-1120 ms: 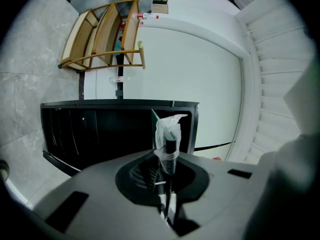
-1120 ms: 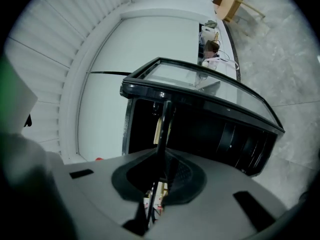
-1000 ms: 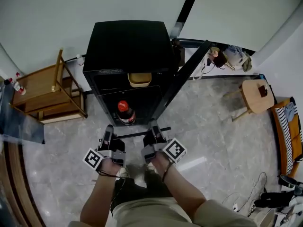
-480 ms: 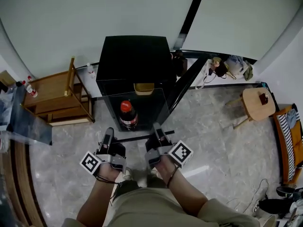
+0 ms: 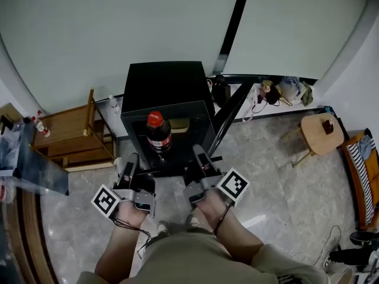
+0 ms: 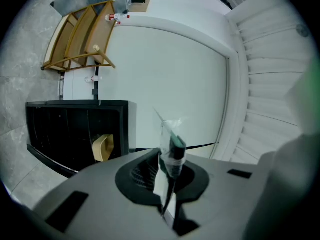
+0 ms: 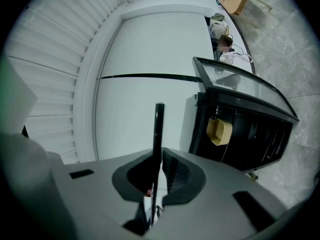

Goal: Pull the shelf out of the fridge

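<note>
1. head view: a small black cabinet fridge [image 5: 166, 84] stands on the grey marble-pattern floor [image 5: 278, 176] against a pale wall. its black-framed glass door [image 5: 230, 112] is swung open to the right.
2. task item: the clear glass shelf with a dark front edge [image 5: 190, 144] is outside the fridge cabinet, held in the air in front of the opening between the two tools. it looks roughly level.
3. a dark cola bottle with a red cap [image 5: 157, 132] stands upright on the left half of the shelf.
4. left tool [image 5: 129, 162]: in the left gripper view its jaws are pressed together on the thin shelf edge [image 6: 173, 148]. at that spot the edge carries a green-black trim piece wrapped in clear film.
5. right tool [image 5: 199, 154]: in the right gripper view its jaws pinch the shelf's thin black edge strip [image 7: 158, 134], which runs straight up out of the jaw gap.
6. both tools grip the near side of the shelf, one at each side of the bottle.
7. a pale yellow plastic container [image 5: 180, 125] sits inside the fridge, seen through the glass. both gripper views show it too [image 6: 102, 148] [image 7: 219, 130].
8. surroundings: a slatted wooden rack [image 5: 68, 132] is left of the fridge, and a round wooden stool [image 5: 321, 125] stands well apart at the right.
</note>
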`<state>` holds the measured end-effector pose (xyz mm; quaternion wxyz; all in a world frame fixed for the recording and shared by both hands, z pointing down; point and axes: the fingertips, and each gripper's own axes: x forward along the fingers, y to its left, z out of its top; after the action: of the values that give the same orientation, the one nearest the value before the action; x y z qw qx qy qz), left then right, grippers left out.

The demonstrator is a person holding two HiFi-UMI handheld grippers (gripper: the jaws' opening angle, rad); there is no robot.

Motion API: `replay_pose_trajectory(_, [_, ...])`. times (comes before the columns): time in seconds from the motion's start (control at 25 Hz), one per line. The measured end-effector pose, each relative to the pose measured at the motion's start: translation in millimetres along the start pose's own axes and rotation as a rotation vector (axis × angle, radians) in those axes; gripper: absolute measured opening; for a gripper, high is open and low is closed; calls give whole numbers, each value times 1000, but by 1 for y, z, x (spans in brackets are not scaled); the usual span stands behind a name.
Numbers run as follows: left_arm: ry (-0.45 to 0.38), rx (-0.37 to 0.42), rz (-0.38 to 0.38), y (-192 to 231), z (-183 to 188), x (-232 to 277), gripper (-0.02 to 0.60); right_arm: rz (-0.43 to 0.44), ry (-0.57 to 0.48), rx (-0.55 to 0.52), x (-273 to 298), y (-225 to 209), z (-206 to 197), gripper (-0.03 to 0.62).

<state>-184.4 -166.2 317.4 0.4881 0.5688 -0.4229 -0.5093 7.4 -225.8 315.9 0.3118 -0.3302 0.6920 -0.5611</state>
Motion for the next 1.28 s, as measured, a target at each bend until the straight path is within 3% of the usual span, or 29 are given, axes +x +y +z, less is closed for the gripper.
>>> replay_pose_trajectory(0.32, [16,32,-73,-61,16,45,17,70,-18,-15,39,65,23,8])
replay_pose_trajectory(0.6, [29,46,-110,-90,25,67,17,98,-32,-20,54,95,31,8])
replay_pose_trajectory(1.28, [60,49,-65,-44,25,55,20,32,-10,-13,46,43,18,8])
